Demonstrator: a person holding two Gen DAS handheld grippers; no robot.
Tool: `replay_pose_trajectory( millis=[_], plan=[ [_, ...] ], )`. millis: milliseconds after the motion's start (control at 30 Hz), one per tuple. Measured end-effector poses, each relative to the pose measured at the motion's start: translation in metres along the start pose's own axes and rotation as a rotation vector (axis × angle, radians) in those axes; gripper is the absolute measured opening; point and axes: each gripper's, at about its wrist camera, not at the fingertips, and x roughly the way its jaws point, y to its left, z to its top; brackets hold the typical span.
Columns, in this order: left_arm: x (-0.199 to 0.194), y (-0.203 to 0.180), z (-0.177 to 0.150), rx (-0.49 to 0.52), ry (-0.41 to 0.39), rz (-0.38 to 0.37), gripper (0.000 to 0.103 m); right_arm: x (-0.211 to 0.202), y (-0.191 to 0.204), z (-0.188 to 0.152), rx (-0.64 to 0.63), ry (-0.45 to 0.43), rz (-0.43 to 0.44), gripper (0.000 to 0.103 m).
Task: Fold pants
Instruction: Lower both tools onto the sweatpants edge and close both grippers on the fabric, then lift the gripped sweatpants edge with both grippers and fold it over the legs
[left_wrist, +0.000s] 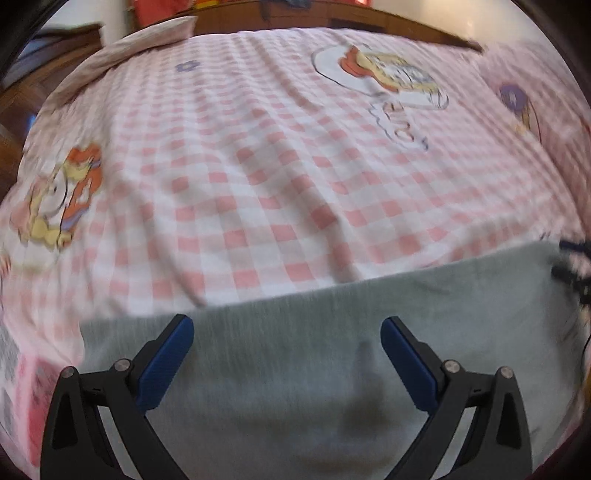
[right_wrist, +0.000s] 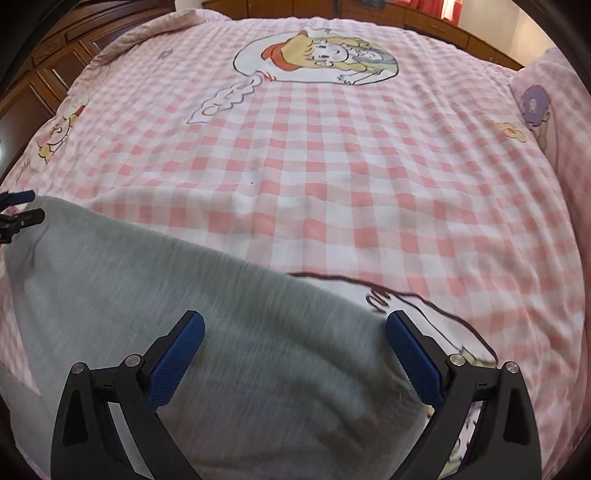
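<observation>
Grey pants lie flat near the front edge of a bed covered in a pink checked sheet. My left gripper hangs open just above the grey cloth, nothing between its blue pads. The right wrist view shows the same grey pants spreading from the lower left to the middle. My right gripper is open over the pants' right edge; its right fingertip is past the cloth, over the sheet. The left gripper's tips show at that view's far left edge. Part of the right gripper shows, blurred.
The sheet carries cartoon prints. A pillow lies at the right side of the bed. Wooden cabinets stand along the left, and a wooden headboard runs along the far side.
</observation>
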Motion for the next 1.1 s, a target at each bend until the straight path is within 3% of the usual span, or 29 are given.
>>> replay_pose_trajectory(
  millis=[167, 333, 467, 600, 700, 800, 867, 900, 967, 1100],
  plan=[
    [0.021, 0.002, 0.006, 0.094, 0.055, -0.038, 0.102, 0.024, -0.002, 0.010, -0.032, 0.049, -0.017, 0.101],
    [0.047, 0.004, 0.005, 0.128, 0.123, -0.085, 0.102, 0.045, -0.008, 0.010, -0.011, 0.085, 0.024, 0.103],
    [0.057, 0.010, 0.001, 0.100, 0.112, -0.124, 0.103, 0.051, -0.008, 0.011, -0.027, 0.087, 0.034, 0.103],
    [0.055, 0.010, -0.001, 0.098, 0.088, -0.107, 0.102, 0.052, -0.010, 0.012, -0.029, 0.087, 0.032, 0.103],
    [0.044, 0.008, -0.005, 0.093, 0.072, -0.094, 0.091, 0.050, -0.011, 0.009, -0.026, 0.072, 0.031, 0.099],
    [0.030, 0.004, -0.007, 0.100, 0.053, -0.083, 0.064, 0.042, -0.002, 0.007, -0.037, 0.051, 0.038, 0.080],
    [0.023, 0.008, -0.009, 0.082, 0.043, -0.063, 0.032, 0.034, 0.004, 0.005, -0.045, 0.050, 0.056, 0.054],
    [0.020, 0.010, -0.010, 0.065, 0.040, -0.050, 0.025, 0.031, 0.006, 0.005, -0.042, 0.050, 0.073, 0.044],
    [0.012, 0.012, -0.014, 0.030, 0.025, -0.061, 0.012, 0.023, 0.008, 0.006, -0.031, 0.054, 0.090, 0.013],
    [-0.009, 0.005, -0.018, -0.004, -0.023, -0.078, 0.007, 0.002, 0.012, 0.003, -0.040, 0.021, 0.125, 0.007]
  ],
)
